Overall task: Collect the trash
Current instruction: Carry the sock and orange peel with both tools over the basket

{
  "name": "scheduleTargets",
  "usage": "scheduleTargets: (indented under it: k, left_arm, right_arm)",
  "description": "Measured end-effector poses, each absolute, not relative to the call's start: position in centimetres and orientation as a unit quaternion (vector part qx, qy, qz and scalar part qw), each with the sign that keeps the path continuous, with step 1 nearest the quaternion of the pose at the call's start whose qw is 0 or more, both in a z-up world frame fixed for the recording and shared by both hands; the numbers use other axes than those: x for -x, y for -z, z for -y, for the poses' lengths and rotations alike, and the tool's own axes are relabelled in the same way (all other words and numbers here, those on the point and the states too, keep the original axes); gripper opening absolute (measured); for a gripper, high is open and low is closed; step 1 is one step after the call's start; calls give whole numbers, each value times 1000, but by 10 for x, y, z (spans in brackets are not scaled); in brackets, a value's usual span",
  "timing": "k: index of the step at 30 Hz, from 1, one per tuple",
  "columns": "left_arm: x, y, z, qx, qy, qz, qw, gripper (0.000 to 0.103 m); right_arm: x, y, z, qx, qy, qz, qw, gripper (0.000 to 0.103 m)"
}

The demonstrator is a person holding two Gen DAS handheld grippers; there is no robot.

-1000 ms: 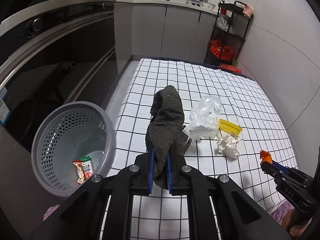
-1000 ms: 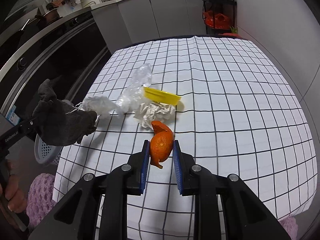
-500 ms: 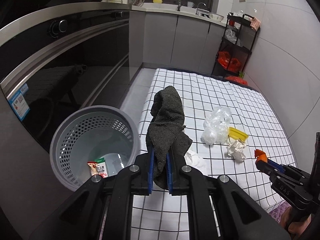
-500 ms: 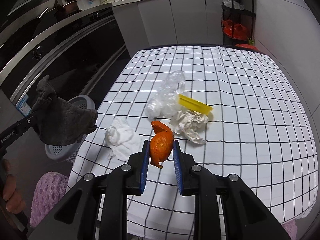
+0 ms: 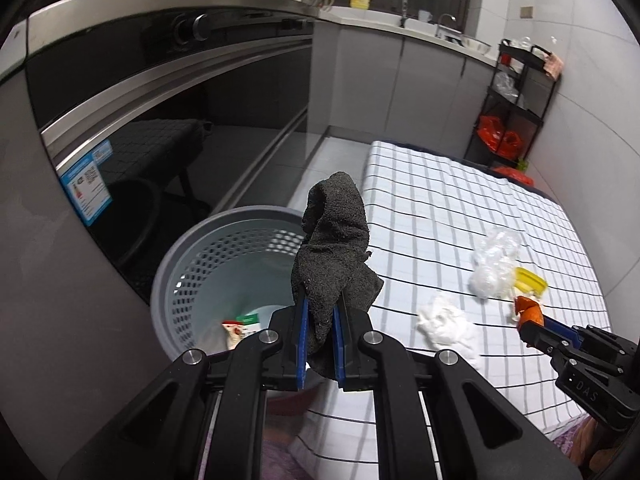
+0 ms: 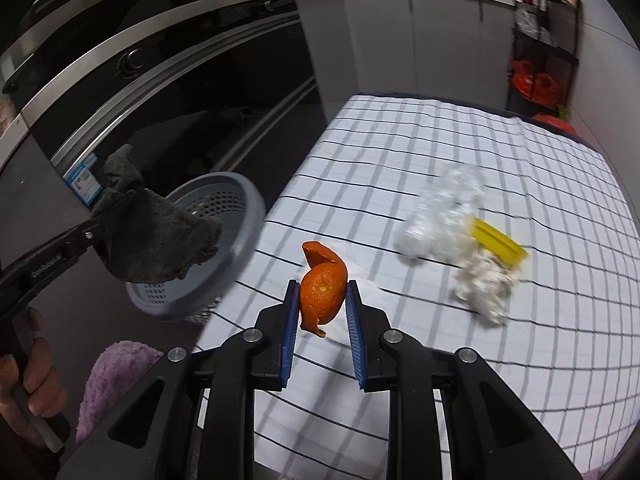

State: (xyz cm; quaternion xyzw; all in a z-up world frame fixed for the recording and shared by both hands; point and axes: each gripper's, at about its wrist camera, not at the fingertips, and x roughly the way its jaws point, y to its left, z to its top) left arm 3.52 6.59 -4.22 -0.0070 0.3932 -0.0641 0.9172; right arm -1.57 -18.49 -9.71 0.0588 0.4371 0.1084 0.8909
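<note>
Gripping a dark cloth [image 5: 332, 264] in my left gripper [image 5: 319, 344] above one grey basket [image 5: 176, 276], lower left; my right gripper [image 6: 322, 312] clamps orange peel [image 6: 322, 296]. Four scraps remain centre-right on the checked cloth [image 5: 440, 216].

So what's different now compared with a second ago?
Both hands have swung toward the grey basket: in the left wrist view it has shifted from the left edge to just behind the dark cloth. Nothing was let go: the left gripper still clamps the cloth, the right gripper the orange peel.
</note>
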Motion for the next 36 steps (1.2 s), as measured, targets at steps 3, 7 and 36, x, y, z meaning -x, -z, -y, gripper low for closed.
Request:
scheduleTargets:
  k: [3, 7, 36]
  left_arm:
    - [-44, 48, -80, 7, 52, -397, 916, 11]
    - [-53, 54, -95, 10, 39, -400, 916, 11]
    - [-101, 112, -147, 18, -11, -450, 893, 11]
  right_arm:
    - [1, 96, 158, -54, -137, -437, 887, 23]
    - [-18, 95, 128, -46, -163, -437, 883, 23]
    - [-90, 151, 54, -24, -211, -497, 842, 23]
